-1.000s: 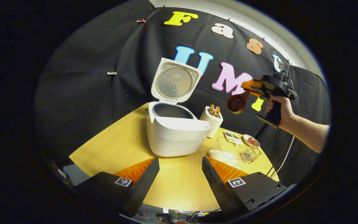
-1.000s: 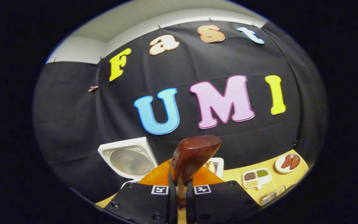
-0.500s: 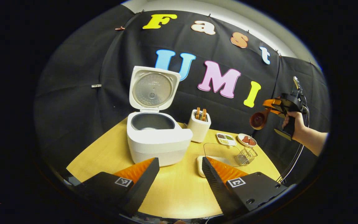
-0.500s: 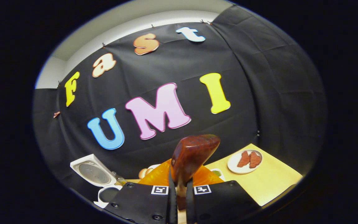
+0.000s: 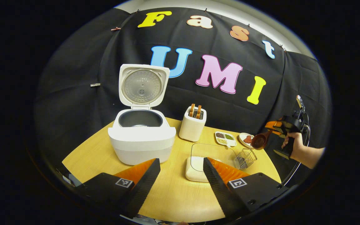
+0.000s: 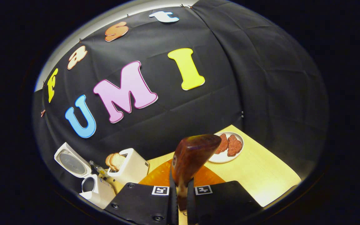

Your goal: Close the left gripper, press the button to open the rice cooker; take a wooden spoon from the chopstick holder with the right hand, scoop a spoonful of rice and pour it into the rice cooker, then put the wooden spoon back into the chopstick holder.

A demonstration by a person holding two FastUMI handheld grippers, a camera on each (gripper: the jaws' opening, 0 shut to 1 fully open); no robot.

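Observation:
The white rice cooker [image 5: 141, 140] stands on the yellow table with its lid [image 5: 141, 86] up and its dark pot bare. To its right is the white chopstick holder [image 5: 193, 127], with wooden handles sticking out. My left gripper [image 5: 181, 181] hovers over the table's near edge, open, with nothing between its fingers. At the far right a hand holds my right gripper [image 5: 273, 129], shut on the handle of the wooden spoon [image 5: 259, 141], bowl towards the table. In the right gripper view the spoon [image 6: 194, 153] rises from the gripper [image 6: 181, 190], with the cooker [image 6: 89, 186] and holder [image 6: 133, 167] at lower left.
A clear container with white contents [image 5: 205, 157] sits just ahead of my left gripper. Beside it is a small wire basket [image 5: 245, 157]. Farther back lie a divided dish [image 5: 225, 138] and a plate of red pieces [image 5: 246, 137] [image 6: 227, 150]. Black cloth walls close the back.
The right gripper with the spoon has dropped and swung right, away from the holder toward the table's right end. The left gripper view has shifted so the cooker sits farther left.

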